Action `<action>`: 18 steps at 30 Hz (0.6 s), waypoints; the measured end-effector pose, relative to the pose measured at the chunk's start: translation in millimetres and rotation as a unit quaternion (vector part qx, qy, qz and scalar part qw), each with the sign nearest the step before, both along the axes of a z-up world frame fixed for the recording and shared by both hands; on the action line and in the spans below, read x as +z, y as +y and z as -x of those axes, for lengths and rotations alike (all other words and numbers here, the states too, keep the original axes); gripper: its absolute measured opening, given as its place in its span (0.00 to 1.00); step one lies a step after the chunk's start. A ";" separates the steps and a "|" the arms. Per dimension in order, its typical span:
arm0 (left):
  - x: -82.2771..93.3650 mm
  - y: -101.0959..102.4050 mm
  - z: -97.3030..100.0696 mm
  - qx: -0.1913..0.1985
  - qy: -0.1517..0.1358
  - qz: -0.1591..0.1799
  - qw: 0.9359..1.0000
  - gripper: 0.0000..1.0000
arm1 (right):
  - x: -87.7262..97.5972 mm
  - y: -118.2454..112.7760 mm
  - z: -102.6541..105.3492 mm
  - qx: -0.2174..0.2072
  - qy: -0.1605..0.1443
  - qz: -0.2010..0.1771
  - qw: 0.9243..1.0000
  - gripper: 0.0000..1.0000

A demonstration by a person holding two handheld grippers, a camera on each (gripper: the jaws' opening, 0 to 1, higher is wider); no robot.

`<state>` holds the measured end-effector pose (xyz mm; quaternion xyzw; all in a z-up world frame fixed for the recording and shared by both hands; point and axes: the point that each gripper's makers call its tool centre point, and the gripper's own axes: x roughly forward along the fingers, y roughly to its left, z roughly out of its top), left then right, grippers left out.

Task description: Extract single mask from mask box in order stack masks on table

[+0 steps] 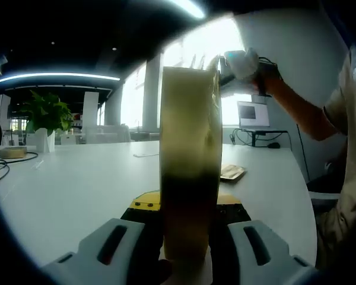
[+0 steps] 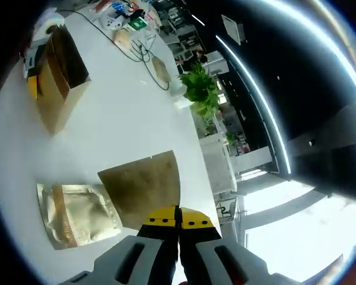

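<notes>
In the left gripper view my left gripper is shut on the mask box, a tall tan carton held upright over the white table. My right gripper, held by a person's hand, hovers beside the box's top edge. In the right gripper view my right gripper is shut on the corner of a flat brown mask packet hanging above the table. A shiny gold mask packet lies flat below it; it also shows past the box as the mask packet. The mask box stands to the upper left.
A potted plant and a tape roll sit at the far left of the table. Cables and small items lie at the table's end near the plant. A monitor stands behind; the person's arm crosses on the right.
</notes>
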<state>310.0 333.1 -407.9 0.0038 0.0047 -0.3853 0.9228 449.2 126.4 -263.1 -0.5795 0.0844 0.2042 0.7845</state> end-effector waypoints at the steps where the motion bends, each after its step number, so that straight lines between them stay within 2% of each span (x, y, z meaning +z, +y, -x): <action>1: 0.1 0.0 -0.1 0.000 0.000 0.000 1.000 0.19 | -2.2 -2.2 -2.4 -0.004 0.003 0.001 1.000 0.00; 7: -0.1 -0.1 -0.1 0.000 0.000 0.000 1.000 0.19 | -17.6 -9.2 -17.6 -0.020 0.015 0.012 1.000 0.00; 9: -0.1 -0.2 0.0 0.000 0.000 0.000 1.000 0.19 | -23.0 -9.6 -21.1 -0.023 0.027 0.002 0.999 0.00; 14: 0.0 -0.2 0.1 -0.001 0.000 0.000 1.000 0.19 | -29.9 -14.0 -29.8 -0.033 0.029 0.011 0.999 0.00; 18: 0.3 -0.3 0.0 -0.001 0.000 0.000 1.000 0.19 | -36.4 -17.3 -31.0 -0.040 0.021 0.044 0.998 0.00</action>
